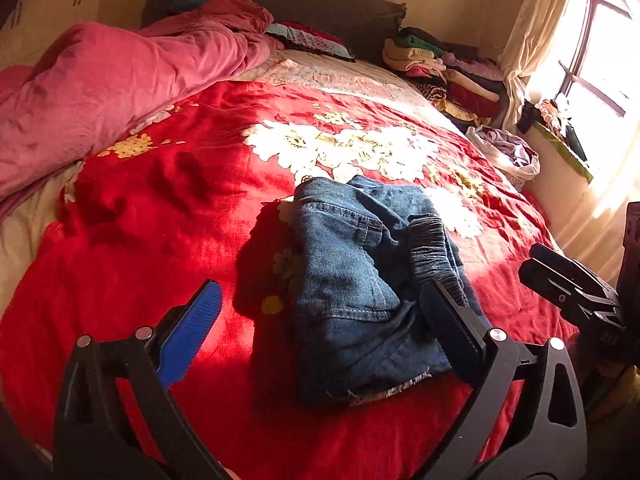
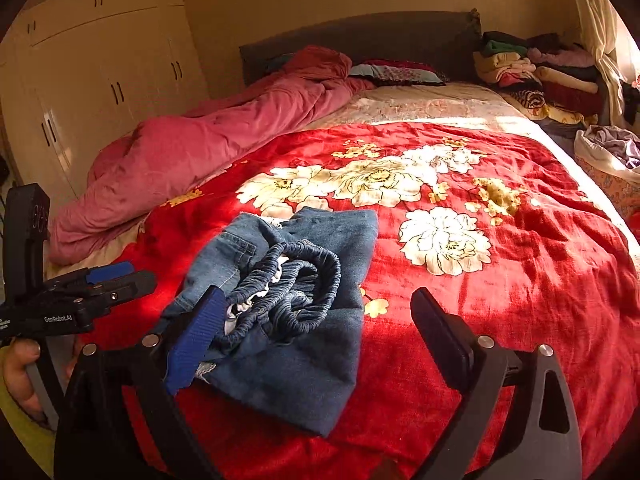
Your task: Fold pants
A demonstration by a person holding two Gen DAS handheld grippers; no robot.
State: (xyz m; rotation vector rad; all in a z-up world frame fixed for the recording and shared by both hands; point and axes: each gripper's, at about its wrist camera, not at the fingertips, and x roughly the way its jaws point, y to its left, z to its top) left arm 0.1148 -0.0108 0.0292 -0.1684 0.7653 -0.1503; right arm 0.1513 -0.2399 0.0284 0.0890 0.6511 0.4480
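Note:
A folded bundle of blue jeans [image 1: 352, 264] lies on the red flowered blanket [image 1: 160, 216] near the bed's front edge, its elastic waistband [image 2: 296, 280] bunched on top. My left gripper [image 1: 320, 286] hovers over the bundle's near end with its jaws wide apart; its blue pads [image 1: 192, 332] press on nothing. My right gripper [image 2: 318, 292] stands just as wide above the jeans [image 2: 304, 372] and the blanket [image 2: 520, 280], holding nothing. Each gripper shows at the edge of the other's view: the right gripper [image 1: 538, 264] and the left gripper [image 2: 138, 276], held in a hand [image 2: 20, 376].
A crumpled pink duvet [image 1: 100, 92] fills the bed's left side. Stacked folded clothes [image 1: 448, 68] and a pillow [image 1: 312, 40] sit by the headboard. A bag of laundry [image 1: 508, 156] stands at the right edge under a bright window [image 1: 596, 52]. Wardrobe doors [image 2: 100, 72] stand at the left.

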